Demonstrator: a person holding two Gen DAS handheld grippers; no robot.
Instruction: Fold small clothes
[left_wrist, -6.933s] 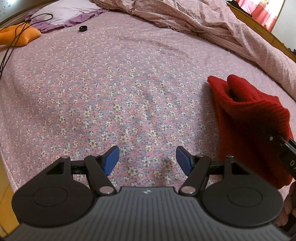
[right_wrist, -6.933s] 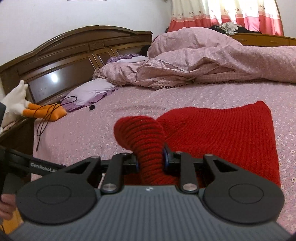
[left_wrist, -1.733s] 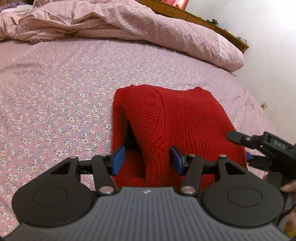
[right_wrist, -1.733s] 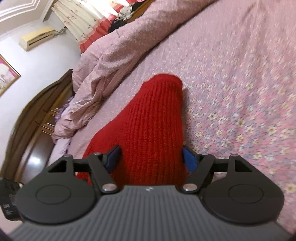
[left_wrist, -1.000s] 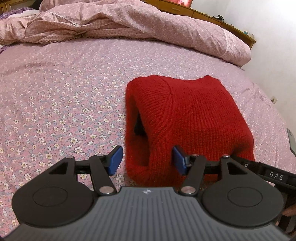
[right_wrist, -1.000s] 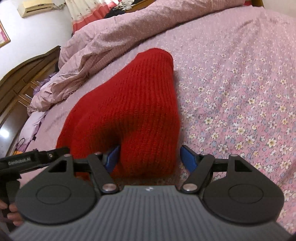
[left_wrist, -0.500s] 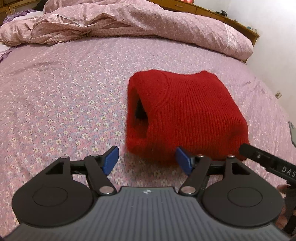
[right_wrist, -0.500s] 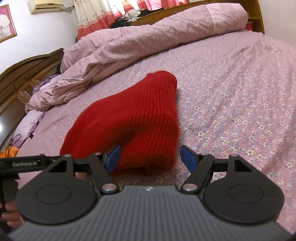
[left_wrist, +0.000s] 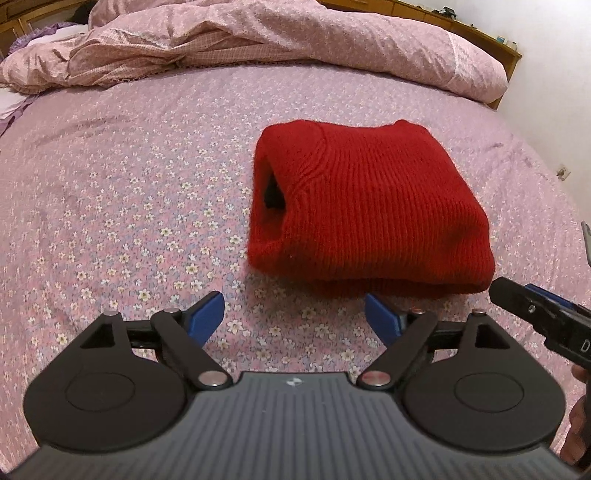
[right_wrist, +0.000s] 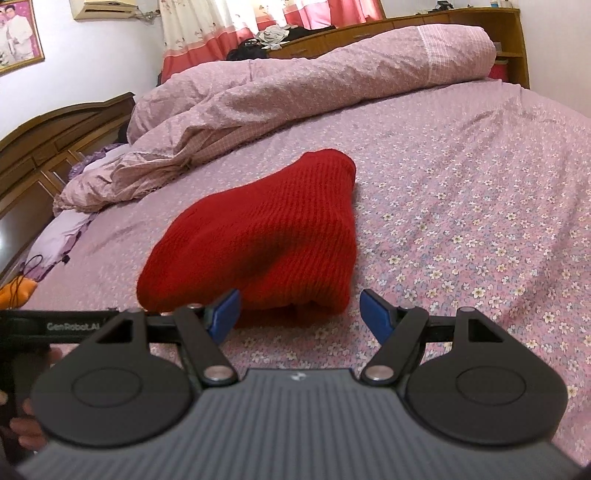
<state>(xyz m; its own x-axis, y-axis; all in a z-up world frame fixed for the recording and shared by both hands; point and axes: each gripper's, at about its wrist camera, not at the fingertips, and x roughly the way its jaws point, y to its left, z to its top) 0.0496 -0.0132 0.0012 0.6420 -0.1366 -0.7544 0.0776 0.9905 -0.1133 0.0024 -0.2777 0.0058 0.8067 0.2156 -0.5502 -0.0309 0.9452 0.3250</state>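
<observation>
A red knitted garment (left_wrist: 369, 210) lies folded into a thick bundle on the flowered pink bedsheet (left_wrist: 122, 206). It also shows in the right wrist view (right_wrist: 266, 236). My left gripper (left_wrist: 293, 315) is open and empty, just short of the bundle's near edge. My right gripper (right_wrist: 299, 312) is open and empty, just short of the bundle's near end. Neither touches the garment. The right gripper's body shows at the right edge of the left wrist view (left_wrist: 543, 317).
A crumpled pink duvet (left_wrist: 258, 40) lies along the far side of the bed. A wooden headboard (right_wrist: 44, 147) and a purple pillow (right_wrist: 59, 236) are at the left in the right wrist view. An orange item with a black cable (right_wrist: 18, 291) lies there too.
Both grippers have drawn back from the folded red garment, which they straddled a second ago. The garment now lies alone on the sheet.
</observation>
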